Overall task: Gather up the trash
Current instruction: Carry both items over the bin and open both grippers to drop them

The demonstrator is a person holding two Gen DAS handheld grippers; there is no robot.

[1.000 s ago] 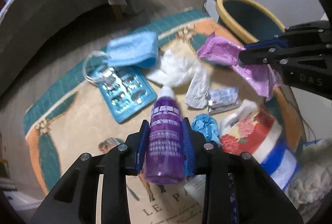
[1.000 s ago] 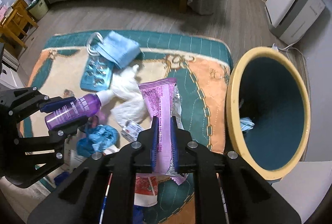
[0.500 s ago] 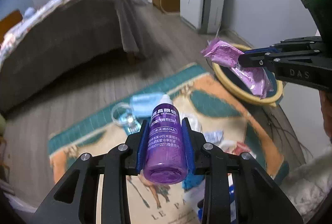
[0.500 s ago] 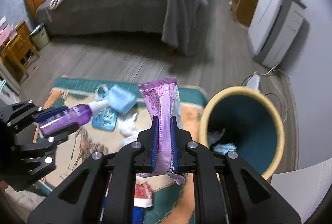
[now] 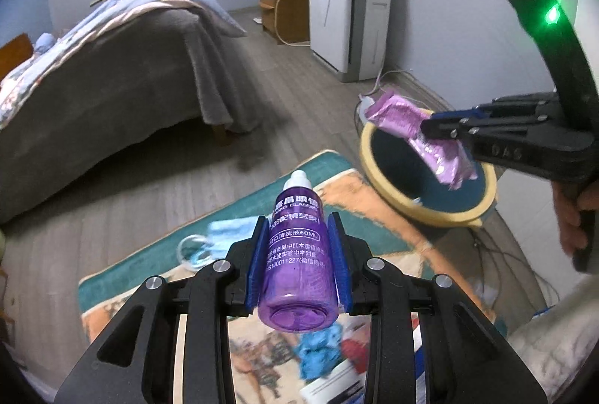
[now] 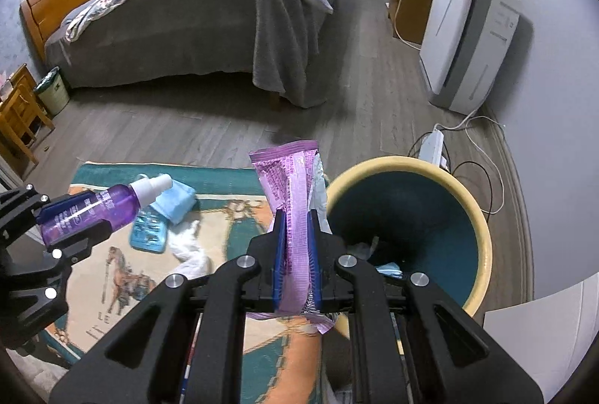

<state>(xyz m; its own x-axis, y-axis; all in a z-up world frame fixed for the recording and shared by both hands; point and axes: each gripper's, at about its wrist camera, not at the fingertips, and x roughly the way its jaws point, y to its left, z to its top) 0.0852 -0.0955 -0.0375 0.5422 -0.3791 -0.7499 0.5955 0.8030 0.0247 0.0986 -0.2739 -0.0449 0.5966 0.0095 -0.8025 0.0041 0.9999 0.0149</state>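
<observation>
My left gripper (image 5: 299, 247) is shut on a purple bottle (image 5: 297, 254) with a white cap, held high above the patterned mat (image 5: 374, 217); the bottle also shows in the right wrist view (image 6: 93, 209). My right gripper (image 6: 295, 235) is shut on a purple wrapper (image 6: 292, 194), which the left wrist view (image 5: 419, 134) shows hanging over the yellow-rimmed bin (image 5: 374, 164). The bin (image 6: 483, 232) holds some trash. A blue face mask (image 6: 178, 204), a blue blister pack (image 6: 148, 235) and white tissue (image 6: 191, 250) lie on the mat.
A bed with a grey cover (image 6: 209, 22) stands beyond the mat on the wood floor. A white appliance (image 6: 471, 41) and wooden cabinet (image 6: 411, 3) stand by the wall. A power strip with cables (image 6: 430, 146) lies behind the bin. Wooden chairs (image 6: 18, 119) stand left.
Both grippers have risen well above the mat with their loads, and the views tilted up toward the room. The wrapper now hangs over the bin.
</observation>
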